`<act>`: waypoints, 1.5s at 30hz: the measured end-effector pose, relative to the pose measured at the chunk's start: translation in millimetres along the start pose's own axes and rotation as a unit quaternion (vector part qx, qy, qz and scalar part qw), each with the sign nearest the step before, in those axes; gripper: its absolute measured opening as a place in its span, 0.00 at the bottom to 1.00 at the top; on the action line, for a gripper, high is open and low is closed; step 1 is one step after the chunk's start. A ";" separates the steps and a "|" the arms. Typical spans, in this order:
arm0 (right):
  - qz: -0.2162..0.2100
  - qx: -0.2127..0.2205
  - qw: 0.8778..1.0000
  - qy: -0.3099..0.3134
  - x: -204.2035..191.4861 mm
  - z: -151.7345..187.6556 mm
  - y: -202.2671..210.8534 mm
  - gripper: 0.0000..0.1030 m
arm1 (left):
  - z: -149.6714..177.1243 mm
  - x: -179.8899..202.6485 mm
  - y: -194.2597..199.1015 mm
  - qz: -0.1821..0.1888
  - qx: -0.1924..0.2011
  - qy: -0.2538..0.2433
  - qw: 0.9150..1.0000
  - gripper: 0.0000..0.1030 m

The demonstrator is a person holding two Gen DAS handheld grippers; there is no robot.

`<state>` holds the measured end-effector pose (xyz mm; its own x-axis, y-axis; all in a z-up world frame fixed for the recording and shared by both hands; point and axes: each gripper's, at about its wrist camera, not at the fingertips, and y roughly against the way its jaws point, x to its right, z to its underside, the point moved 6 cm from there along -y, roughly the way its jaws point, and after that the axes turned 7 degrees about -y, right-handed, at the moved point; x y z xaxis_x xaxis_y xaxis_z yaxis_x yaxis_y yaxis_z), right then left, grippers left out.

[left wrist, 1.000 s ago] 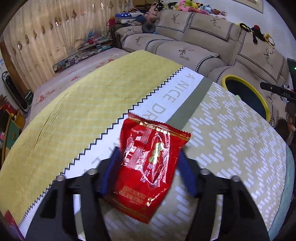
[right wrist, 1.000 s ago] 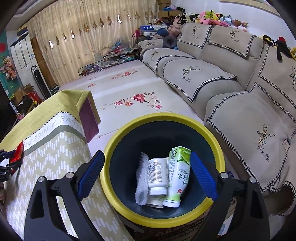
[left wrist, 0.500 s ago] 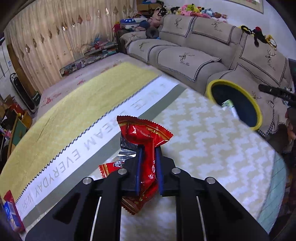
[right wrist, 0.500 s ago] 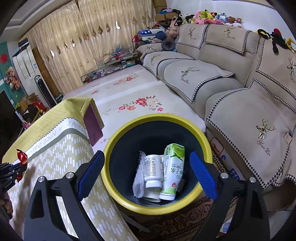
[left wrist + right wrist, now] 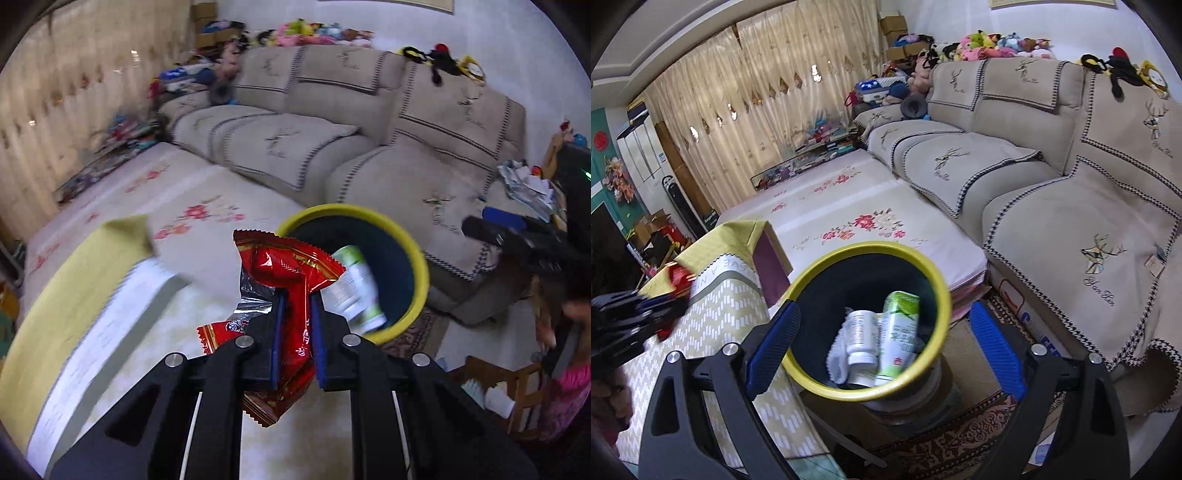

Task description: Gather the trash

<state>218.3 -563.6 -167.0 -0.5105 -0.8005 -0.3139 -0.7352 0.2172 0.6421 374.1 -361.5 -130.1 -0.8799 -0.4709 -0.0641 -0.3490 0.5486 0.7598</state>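
Left gripper point(image 5: 297, 299): pressed nearly together, pinching the red wrapper point(image 5: 291, 291) across its middle, blue pads point(image 5: 276, 332) flat against the foil on both sides. Held clear of the table point(image 5: 110, 295), on the near side of the bin point(image 5: 413, 258), not yet over its mouth. Top edge fanned out above the jaws, bottom corner hanging below, silver inner lining showing on the side away from the bin.

Judged very light, thin and crinkly: crushed to almost nothing under the grip, no stiffness of its own. Slick foil, likely to slide if the pinch eased, and likely to flutter rather than drop straight once let go. Middle pinch looked sound; an edge grip would probably have let it tear or slip. Nothing fragile about it.

Right gripper point(image 5: 882, 347): spread wide, nothing between the pads, hovering just short of the bin with its rim framed between the fingers. Inside the bin: a green-labelled carton point(image 5: 899, 339), a white bottle point(image 5: 862, 339) touching it, and white crumpled stuff point(image 5: 838, 358) beside that, possibly tissue or cloth, hard to tell.

Beyond the bin, a floral mat point(image 5: 857, 206), then the sofa point(image 5: 1071, 192) along its far side. View from the left blurred with motion, so finer print on the wrapper unreadable.
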 end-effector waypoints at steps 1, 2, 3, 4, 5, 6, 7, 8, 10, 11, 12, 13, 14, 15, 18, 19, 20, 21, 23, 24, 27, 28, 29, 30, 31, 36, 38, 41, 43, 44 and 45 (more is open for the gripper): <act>0.001 0.001 1.000 -0.002 3.5 -0.4 2.2 0.86 | -8.5 6.9 -10.8 0.007 -0.003 -0.002 1.000 0.14; 0.003 0.001 1.000 -0.002 7.7 -0.3 4.5 0.86 | -16.4 13.1 -22.3 0.011 -0.006 -0.004 1.000 0.14; 0.005 0.001 1.000 -0.003 10.4 0.6 6.6 0.86 | -25.5 20.7 -37.9 0.017 -0.012 -0.007 1.000 0.14; 0.007 0.001 1.000 -0.003 14.3 0.8 8.4 0.86 | -32.7 23.2 -51.1 0.020 -0.016 -0.006 1.000 0.14; 0.009 0.001 1.000 -0.005 18.1 0.9 10.0 0.86 | -39.2 26.4 -64.5 0.026 -0.021 -0.004 0.999 0.14; 0.010 0.001 1.000 -0.005 20.3 0.9 10.4 0.86 | -46.5 29.8 -80.6 0.032 -0.030 0.003 0.999 0.15; 0.012 0.001 1.000 -0.006 22.9 1.4 10.7 0.86 | -48.8 30.3 -90.6 0.036 -0.035 0.007 0.999 0.15; 0.013 -0.001 1.000 -0.008 26.1 2.0 11.0 0.86 | -53.3 33.5 -104.6 0.042 -0.044 0.014 0.998 0.16; 0.013 -0.003 1.000 -0.012 30.0 2.8 10.9 0.86 | -57.0 36.9 -125.5 0.045 -0.057 0.019 0.997 0.19; 0.014 -0.005 1.000 -0.013 31.7 3.6 10.3 0.86 | -59.2 39.3 -134.4 0.047 -0.063 0.022 0.997 0.23; 0.014 -0.006 1.000 -0.014 33.0 4.2 10.0 0.86 | -62.3 42.8 -146.6 0.053 -0.073 0.026 0.996 0.27; 0.015 -0.008 1.000 -0.015 34.6 4.8 9.8 0.86 | -62.2 43.6 -154.6 0.054 -0.077 0.029 0.995 0.36; 0.015 -0.009 1.000 -0.016 35.0 5.6 9.6 0.86 | -64.1 44.9 -163.6 0.049 -0.083 0.032 0.995 0.44; 0.015 -0.009 1.000 -0.018 36.1 5.8 9.9 0.86 | -64.9 46.3 -170.7 0.047 -0.086 0.033 0.995 0.46; 0.017 -0.010 1.000 -0.021 40.2 8.3 11.8 0.86 | -63.8 46.4 -184.5 0.040 -0.096 0.039 0.994 0.62; 0.017 -0.009 1.000 -0.022 41.2 9.0 14.0 0.86 | -60.3 44.1 -185.1 0.040 -0.098 0.043 0.993 0.70; 0.017 -0.008 1.000 -0.022 41.6 9.3 15.6 0.86 | -58.1 42.1 -185.8 0.038 -0.099 0.048 0.993 0.73; 0.017 -0.007 1.000 -0.022 41.9 9.5 17.1 0.86 | -56.5 39.3 -184.7 0.036 -0.099 0.054 0.993 0.75; 0.016 -0.006 1.000 -0.022 41.3 10.6 21.5 0.86 | -51.1 33.1 -180.1 0.033 -0.100 0.061 0.993 0.85; 0.015 -0.005 1.000 -0.022 41.3 11.2 22.8 0.86 | -48.8 29.9 -174.8 0.029 -0.099 0.068 0.992 0.88; 0.009 -0.001 1.000 -0.017 35.7 14.0 31.7 0.86 | -39.9 17.9 -146.8 0.016 -0.082 0.088 0.993 0.88; 0.007 0.001 1.000 -0.014 33.2 14.9 34.7 0.86 | -38.1 15.1 -136.9 0.008 -0.073 0.092 0.993 0.88; 0.005 0.003 1.000 -0.010 31.1 15.7 37.5 0.87 | -36.7 12.4 -121.4 -0.003 -0.056 0.094 0.994 0.89; 0.001 0.004 1.000 -0.004 26.0 17.4 41.9 0.88 | -34.6 10.4 -97.3 -0.023 -0.029 0.095 0.995 0.89; -0.003 0.005 1.000 0.003 21.4 19.3 45.4 0.89 | -32.2 9.4 -78.8 -0.041 -0.009 0.097 0.994 0.90; -0.028 0.008 0.998 0.049 -12.4 31.7 64.2 0.92 | 7.6 7.8 48.1 -0.147 0.094 0.146 0.974 0.95; -0.042 0.008 0.996 0.074 -30.8 39.1 72.7 0.93 | 35.2 9.2 98.9 -0.197 0.116 0.156 0.961 0.95; -0.063 0.008 0.993 0.096 -51.5 50.2 85.3 0.93 | 78.3 14.9 159.2 -0.250 0.132 0.174 0.943 0.95; -0.072 0.009 0.992 0.106 -62.9 56.8 94.0 0.93 | 105.3 17.0 189.9 -0.282 0.135 0.187 0.931 0.95; -0.075 0.010 0.991 0.111 -68.1 60.1 98.8 0.93 | 121.7 17.8 207.4 -0.305 0.134 0.196 0.922 0.95; -0.079 0.013 0.990 0.118 -74.1 64.2 105.3 0.93 | 135.1 18.4 221.0 -0.322 0.133 0.204 0.915 0.95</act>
<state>150.1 -445.5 -121.1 -0.2720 -0.9332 -0.2351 -0.8108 0.0906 0.5783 237.2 -155.6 -50.7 -0.2893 -0.9445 -0.1554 -0.8666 0.1895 0.4617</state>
